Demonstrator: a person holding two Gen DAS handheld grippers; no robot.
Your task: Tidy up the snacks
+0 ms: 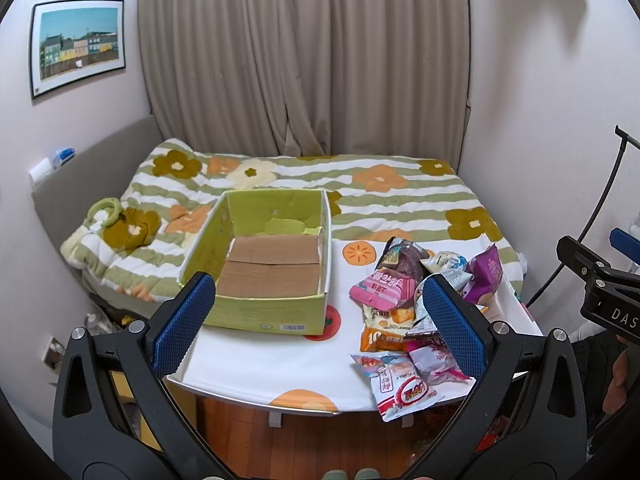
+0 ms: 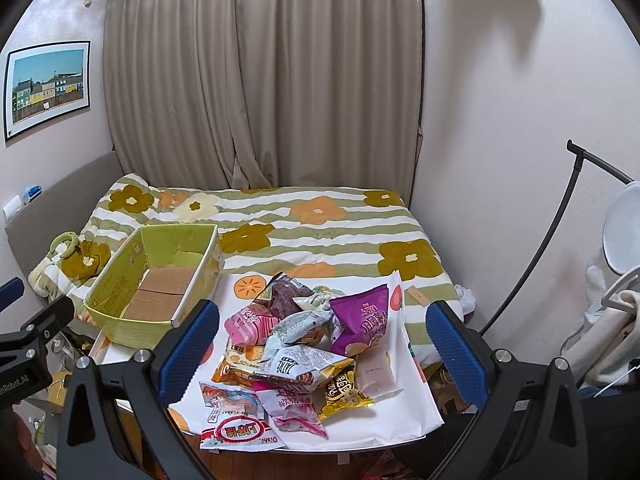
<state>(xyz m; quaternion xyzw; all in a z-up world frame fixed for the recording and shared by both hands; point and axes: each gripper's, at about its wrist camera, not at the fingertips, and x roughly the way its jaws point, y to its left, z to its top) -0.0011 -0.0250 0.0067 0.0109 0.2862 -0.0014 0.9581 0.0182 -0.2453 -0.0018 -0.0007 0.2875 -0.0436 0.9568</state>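
Observation:
A pile of snack packets (image 1: 416,304) lies on the right half of a small table with a white, orange-patterned cloth (image 1: 280,364); it also shows in the right wrist view (image 2: 304,340). An empty green cardboard box (image 1: 268,264) stands on the table's left half, also in the right wrist view (image 2: 156,280). My left gripper (image 1: 320,316) is open and empty, held above the table's near edge. My right gripper (image 2: 324,340) is open and empty, held above the pile. A purple bag (image 2: 362,320) and a red-and-white packet (image 2: 236,432) lie in the pile.
A bed with a green-striped flowered quilt (image 1: 360,192) lies behind the table, with curtains (image 1: 304,60) beyond. A black lamp stand (image 2: 560,240) and white clothes (image 2: 616,320) are at the right. Wooden floor (image 1: 304,432) shows below the table's near edge.

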